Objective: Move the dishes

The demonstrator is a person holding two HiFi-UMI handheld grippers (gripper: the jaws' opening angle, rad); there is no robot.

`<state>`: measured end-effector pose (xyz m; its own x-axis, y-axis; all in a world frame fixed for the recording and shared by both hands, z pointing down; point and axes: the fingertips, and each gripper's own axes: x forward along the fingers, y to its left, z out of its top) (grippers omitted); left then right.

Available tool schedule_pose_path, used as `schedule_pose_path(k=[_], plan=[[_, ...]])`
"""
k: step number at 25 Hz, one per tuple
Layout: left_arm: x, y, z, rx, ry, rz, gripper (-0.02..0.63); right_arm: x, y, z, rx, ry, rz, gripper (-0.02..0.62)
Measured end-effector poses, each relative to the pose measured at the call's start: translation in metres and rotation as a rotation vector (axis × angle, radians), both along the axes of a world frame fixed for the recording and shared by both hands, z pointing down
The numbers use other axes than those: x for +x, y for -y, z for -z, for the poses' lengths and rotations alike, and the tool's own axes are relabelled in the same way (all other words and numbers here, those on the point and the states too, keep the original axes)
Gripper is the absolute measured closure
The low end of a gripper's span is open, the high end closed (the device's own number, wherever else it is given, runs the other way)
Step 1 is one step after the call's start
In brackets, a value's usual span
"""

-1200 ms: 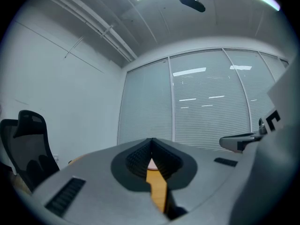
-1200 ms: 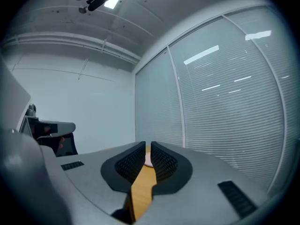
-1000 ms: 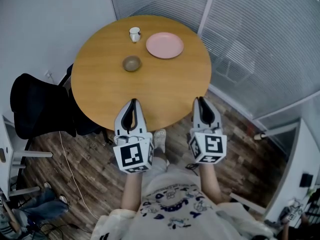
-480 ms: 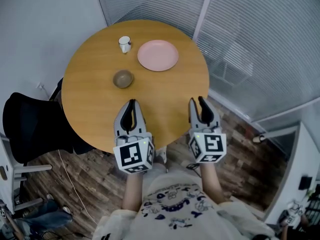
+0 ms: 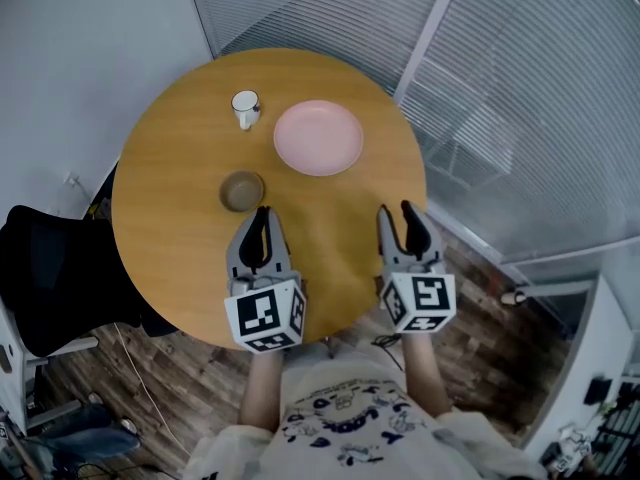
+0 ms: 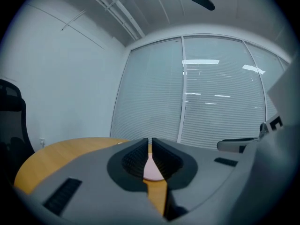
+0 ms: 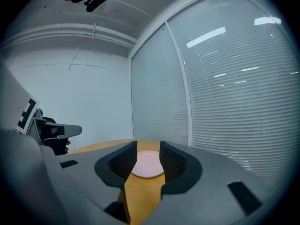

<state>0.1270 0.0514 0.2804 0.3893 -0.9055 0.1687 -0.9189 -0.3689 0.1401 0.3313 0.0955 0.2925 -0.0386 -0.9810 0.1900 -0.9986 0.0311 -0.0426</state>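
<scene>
key relation: the pink plate (image 5: 318, 138) is lying ahead of both grippers, toward the far edge of the tabletop (image 5: 170, 228), left of where the right gripper (image 5: 396, 211) is pointing and right of the left gripper (image 5: 262, 213). It's well apart from both.
nearer hand: the brown bowl (image 5: 242, 190) is sitting just beside the left gripper's tips, slightly to their left, so I'm guessing that hand is getting the bowl.
left gripper: jaws are sitting together, holding nothing.
right gripper: jaws have just been opening and are standing apart, nothing between them.
white cup (image 5: 245, 108): standing beyond the bowl, near the far-left edge.
long axis: the dishes are round, so none is mattering.
</scene>
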Motion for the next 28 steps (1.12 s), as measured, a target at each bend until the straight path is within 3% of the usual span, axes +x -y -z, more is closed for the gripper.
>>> schedule_pose_path(k=[18, 28], plan=[[0.039, 0.083, -0.052, -0.18, -0.057, -0.033, 0.508, 0.035, 0.096, -0.036, -0.086, 0.03, 0.01, 0.445], [0.063, 0.128, -0.098, -0.301, -0.097, 0.038, 0.486, 0.054, 0.167, -0.067, -0.146, 0.045, 0.092, 0.425]])
